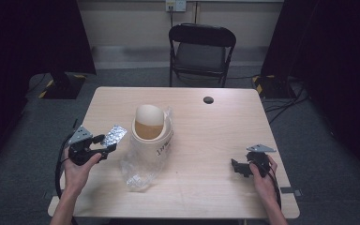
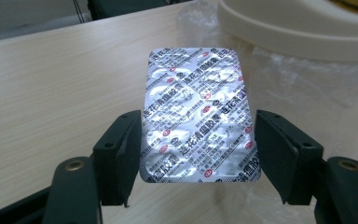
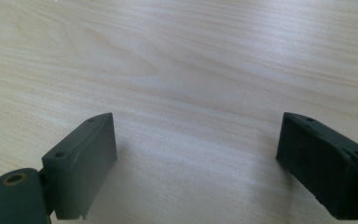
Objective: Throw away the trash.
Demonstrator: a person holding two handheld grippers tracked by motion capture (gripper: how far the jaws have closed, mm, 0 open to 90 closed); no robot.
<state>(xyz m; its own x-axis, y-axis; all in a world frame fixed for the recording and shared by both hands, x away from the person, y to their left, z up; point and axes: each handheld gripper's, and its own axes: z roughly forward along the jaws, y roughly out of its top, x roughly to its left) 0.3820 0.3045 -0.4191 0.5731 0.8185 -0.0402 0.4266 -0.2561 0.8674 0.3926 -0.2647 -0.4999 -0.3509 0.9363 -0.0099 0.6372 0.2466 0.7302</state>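
A person at a wooden table (image 1: 206, 140) works with two hand-held grippers. The left gripper (image 1: 104, 149) pinches a silver blister pack (image 2: 198, 116) across its width, both pads pressed against its long edges; the pack is lifted off the table, just left of a cream lidded container (image 1: 151, 129). The container, lid tipped up at the back, sits on a clear plastic bag (image 1: 138, 176) near the table's middle. The right gripper (image 3: 196, 158) rests well to the right of the container, jaws spread wide with bare wood between them.

Likely hazards: the pack is thin and glossy and is held only by its edges, so it may buckle, twist or slip out if squeezed harder or swung quickly. Carried toward the container, its free end could catch the rim or lid. The loose bag could snag a jaw and drag the container.
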